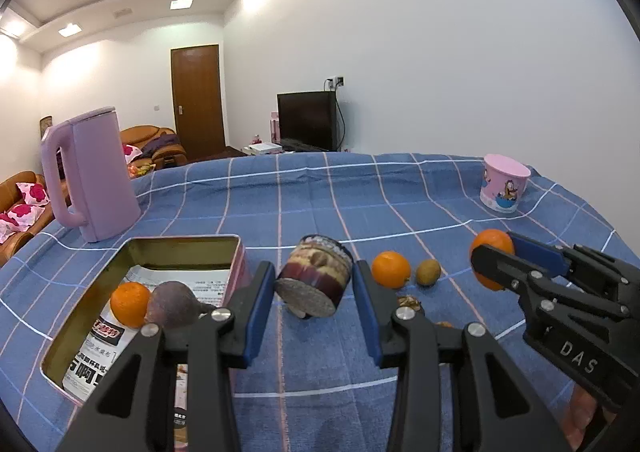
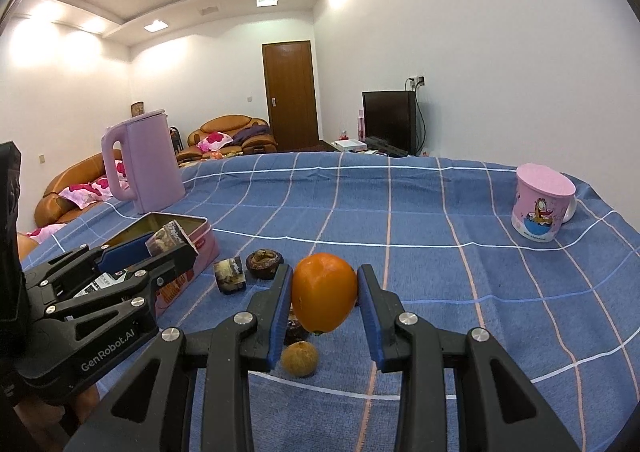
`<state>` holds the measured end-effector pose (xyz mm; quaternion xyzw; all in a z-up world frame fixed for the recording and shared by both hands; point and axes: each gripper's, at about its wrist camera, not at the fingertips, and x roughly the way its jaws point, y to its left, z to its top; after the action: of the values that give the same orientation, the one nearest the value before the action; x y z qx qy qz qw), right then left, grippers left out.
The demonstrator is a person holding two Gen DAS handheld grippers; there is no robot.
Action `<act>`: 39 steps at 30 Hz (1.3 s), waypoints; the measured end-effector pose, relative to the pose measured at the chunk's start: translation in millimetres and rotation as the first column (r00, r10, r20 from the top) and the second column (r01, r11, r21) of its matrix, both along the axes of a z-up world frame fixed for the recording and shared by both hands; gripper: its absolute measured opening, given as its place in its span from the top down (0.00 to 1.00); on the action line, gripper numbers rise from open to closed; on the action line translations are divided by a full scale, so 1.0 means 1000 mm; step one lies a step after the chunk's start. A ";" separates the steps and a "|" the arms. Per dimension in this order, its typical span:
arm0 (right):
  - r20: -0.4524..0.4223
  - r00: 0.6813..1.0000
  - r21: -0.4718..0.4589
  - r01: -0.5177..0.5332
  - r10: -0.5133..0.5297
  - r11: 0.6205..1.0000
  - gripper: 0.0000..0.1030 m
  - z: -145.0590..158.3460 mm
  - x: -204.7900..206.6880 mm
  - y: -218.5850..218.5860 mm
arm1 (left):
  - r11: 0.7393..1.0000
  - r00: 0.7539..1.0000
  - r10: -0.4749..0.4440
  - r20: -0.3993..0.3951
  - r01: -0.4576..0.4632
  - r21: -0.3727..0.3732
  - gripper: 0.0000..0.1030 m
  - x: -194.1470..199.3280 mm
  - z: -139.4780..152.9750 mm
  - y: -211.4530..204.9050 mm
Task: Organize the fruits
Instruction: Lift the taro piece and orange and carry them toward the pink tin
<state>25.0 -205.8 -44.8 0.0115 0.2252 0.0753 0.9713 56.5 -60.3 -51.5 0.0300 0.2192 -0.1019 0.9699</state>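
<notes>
My left gripper is shut on a small dark printed can, held tilted just right of the open tin box. An orange and a dark purple fruit lie in the box on printed paper. My right gripper is shut on a second orange, lifted above the blue checked cloth. A third orange and a brown kiwi-like fruit rest on the cloth between the two grippers. In the right wrist view the left gripper shows at the left with the can.
A pink kettle stands behind the box, and a pink cartoon mug sits at the far right. A second small can and a dark round item sit near the box. Nut pieces lie on the cloth.
</notes>
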 end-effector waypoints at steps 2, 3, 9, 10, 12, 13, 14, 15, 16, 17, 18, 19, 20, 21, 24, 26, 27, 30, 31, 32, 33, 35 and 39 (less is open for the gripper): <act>0.006 1.000 0.000 -0.001 0.001 1.000 0.66 0.001 -0.001 0.000 | 1.000 1.000 0.001 0.006 -0.001 -0.001 0.59 -0.001 0.001 0.001; 0.009 1.000 -0.001 -0.001 0.001 1.000 0.66 0.001 -0.002 0.001 | 1.000 1.000 0.003 0.010 -0.003 -0.002 0.59 -0.001 0.001 0.001; 0.028 1.000 -0.002 -0.002 0.002 1.000 0.66 0.003 -0.005 0.001 | 1.000 1.000 0.006 0.029 -0.006 -0.002 0.59 -0.005 0.003 0.002; 0.033 0.999 -0.002 -0.001 0.001 1.000 0.66 0.003 -0.006 0.001 | 1.000 0.999 0.007 0.032 -0.007 -0.001 0.59 -0.005 0.003 0.002; 0.039 0.999 -0.003 -0.002 0.002 1.000 0.66 0.004 -0.007 0.001 | 1.000 0.999 0.009 0.040 -0.009 0.000 0.59 -0.007 0.004 0.002; 0.043 0.999 -0.004 -0.001 0.002 1.000 0.66 0.004 -0.008 0.001 | 1.000 0.999 0.009 0.043 -0.010 0.001 0.59 -0.007 0.004 0.001; 0.046 0.999 -0.005 -0.001 0.001 1.000 0.66 0.004 -0.008 0.001 | 1.000 0.999 0.010 0.047 -0.010 0.002 0.59 -0.008 0.004 0.001; 0.050 0.999 -0.005 -0.001 0.001 1.000 0.66 0.004 -0.009 0.001 | 1.000 0.999 0.012 0.051 -0.012 0.002 0.59 -0.009 0.004 0.001; 0.054 0.999 -0.006 -0.001 0.001 1.000 0.66 0.005 -0.009 0.001 | 1.000 0.998 0.014 0.056 -0.014 0.001 0.59 -0.009 0.005 0.001; 0.058 0.998 -0.007 0.000 0.000 1.000 0.66 0.005 -0.010 0.001 | 1.000 0.998 0.015 0.059 -0.015 0.000 0.59 -0.010 0.005 0.001; 0.062 0.998 -0.008 0.001 0.000 1.000 0.66 0.005 -0.011 0.001 | 1.000 0.998 0.016 0.063 -0.016 -0.001 0.59 -0.011 0.005 0.001; 0.067 0.998 -0.010 0.001 0.000 1.000 0.66 0.005 -0.012 0.001 | 1.000 0.998 0.017 0.067 -0.017 -0.002 0.59 -0.011 0.006 0.001; 0.070 0.998 -0.011 0.001 0.000 1.000 0.66 0.006 -0.013 0.001 | 1.000 0.997 0.019 0.072 -0.019 -0.002 0.59 -0.012 0.006 0.002; 0.074 0.997 -0.012 0.001 0.000 1.000 0.66 0.006 -0.013 0.002 | 1.000 0.997 0.020 0.077 -0.020 -0.001 0.59 -0.012 0.006 0.002; 0.084 0.996 -0.015 0.002 -0.001 1.000 0.66 0.007 -0.015 0.003 | 1.000 0.996 0.023 0.090 -0.024 0.000 0.59 -0.015 0.006 0.002; 0.088 0.996 -0.017 0.003 -0.001 1.000 0.66 0.008 -0.016 0.004 | 1.000 0.995 0.026 0.097 -0.026 0.000 0.59 -0.016 0.007 0.002; 0.091 0.996 -0.018 0.003 -0.002 1.000 0.66 0.008 -0.017 0.004 | 1.000 0.995 0.027 0.100 -0.027 0.000 0.59 -0.016 0.007 0.002; 0.098 0.995 -0.018 0.004 -0.002 1.000 0.66 0.008 -0.018 0.004 | 1.000 0.994 0.028 0.108 -0.028 0.000 0.59 -0.018 0.008 0.002; 0.101 0.995 -0.018 0.005 -0.003 1.000 0.66 0.009 -0.019 0.004 | 1.000 0.993 0.028 0.111 -0.029 0.001 0.59 -0.019 0.008 0.002; 0.103 0.995 -0.018 0.005 -0.003 1.000 0.66 0.009 -0.019 0.004 | 1.000 0.993 0.029 0.115 -0.029 0.001 0.59 -0.019 0.008 0.002; 0.104 0.995 -0.018 0.005 -0.003 1.000 0.66 0.009 -0.019 0.004 | 1.000 0.992 0.029 0.120 -0.030 0.002 0.59 -0.020 0.008 0.001; 0.107 0.994 -0.018 0.006 -0.004 1.000 0.66 0.009 -0.020 0.004 | 1.000 0.991 0.030 0.127 -0.031 0.004 0.59 -0.021 0.008 0.001; 0.117 0.993 -0.017 0.008 -0.006 1.000 0.66 0.010 -0.021 0.004 | 0.999 0.990 0.033 0.139 -0.034 0.007 0.59 -0.024 0.009 0.001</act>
<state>3.6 -202.0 -34.9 -0.0006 0.1684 0.0705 0.9832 32.9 -59.6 -42.3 0.0377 0.1519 -0.0823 0.9842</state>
